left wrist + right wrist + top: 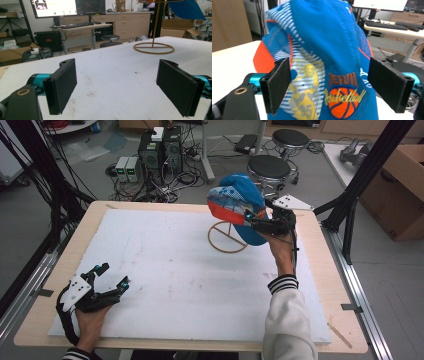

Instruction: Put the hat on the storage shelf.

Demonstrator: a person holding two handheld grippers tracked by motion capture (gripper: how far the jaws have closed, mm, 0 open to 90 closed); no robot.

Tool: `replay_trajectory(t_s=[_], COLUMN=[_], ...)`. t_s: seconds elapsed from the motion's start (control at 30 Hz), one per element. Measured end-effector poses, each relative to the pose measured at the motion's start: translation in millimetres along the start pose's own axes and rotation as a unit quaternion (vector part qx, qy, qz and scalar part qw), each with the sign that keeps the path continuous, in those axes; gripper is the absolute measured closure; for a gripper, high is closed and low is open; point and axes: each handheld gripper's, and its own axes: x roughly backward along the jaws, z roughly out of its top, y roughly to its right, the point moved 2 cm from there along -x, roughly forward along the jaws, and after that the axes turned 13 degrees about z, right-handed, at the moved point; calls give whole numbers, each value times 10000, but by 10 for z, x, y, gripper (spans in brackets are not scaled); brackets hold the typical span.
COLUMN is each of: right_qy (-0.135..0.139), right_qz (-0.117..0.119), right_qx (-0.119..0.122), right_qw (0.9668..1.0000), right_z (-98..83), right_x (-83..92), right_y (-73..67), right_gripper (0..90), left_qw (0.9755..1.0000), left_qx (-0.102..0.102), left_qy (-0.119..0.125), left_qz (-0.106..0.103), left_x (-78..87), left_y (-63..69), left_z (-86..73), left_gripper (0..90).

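Observation:
A blue basketball cap (pixel 239 200) with an orange brim and striped mesh sides sits atop a thin gold wire stand (pixel 227 240) with a ring base, at the table's back right. My right gripper (pixel 253 217) is raised at the cap's right side and open; in the right gripper view the cap (pixel 329 37) hangs between the spread pads (pixel 279 85), close to the left one. My left gripper (pixel 114 275) rests low at the front left, open and holding nothing. In the left gripper view (pixel 117 85), the stand's ring (pixel 153 48) and the cap (pixel 187 10) lie far ahead.
A white foam mat (pixel 165 270) covers the wooden table (pixel 330 285). Beyond the far edge stand two stools (pixel 270 167) and computer towers (pixel 160 150) with cables. Black frame posts (pixel 365 175) and a cardboard box (pixel 400 190) are at the right.

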Motion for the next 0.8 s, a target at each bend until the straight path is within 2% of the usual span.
replay_trajectory(t_s=[0.07, 0.23, 0.33, 0.47, 0.67, 0.77, 0.8], right_qy=[-71, 29, -5, 163, 141, 219, 111], right_qz=[3, 71, 70, 19, -100, -172, -152], right_qx=[37, 159, 249, 202, 57, -4, -109], right_qw=[10000, 9998, 9997, 9997, 9998, 9996, 9998], right_z=[-13, -43, -81, -158, -374, -480, -509], right_x=[34, 190, 301, 470, 694, 787, 811], right_y=[-34, -140, -202, -282, -343, -357, -357], right_gripper=[118, 117, 117, 117, 117, 117, 113], left_qw=[10000, 10000, 10000, 10000, 10000, 10000, 10000], left_qx=[1, -19, -41, -39, 9, 15, 12], left_qy=[0, 15, 9, 7, 1, 5, 3], left_qz=[3, 11, 22, 36, 61, 62, 60], left_x=[0, 1, 1, 1, 0, -1, 0], left_y=[0, 4, 5, 7, -3, -3, -4], left_z=[0, 1, 1, 2, 1, 0, 1], left_gripper=[170, 170, 170, 170, 170, 170, 169])
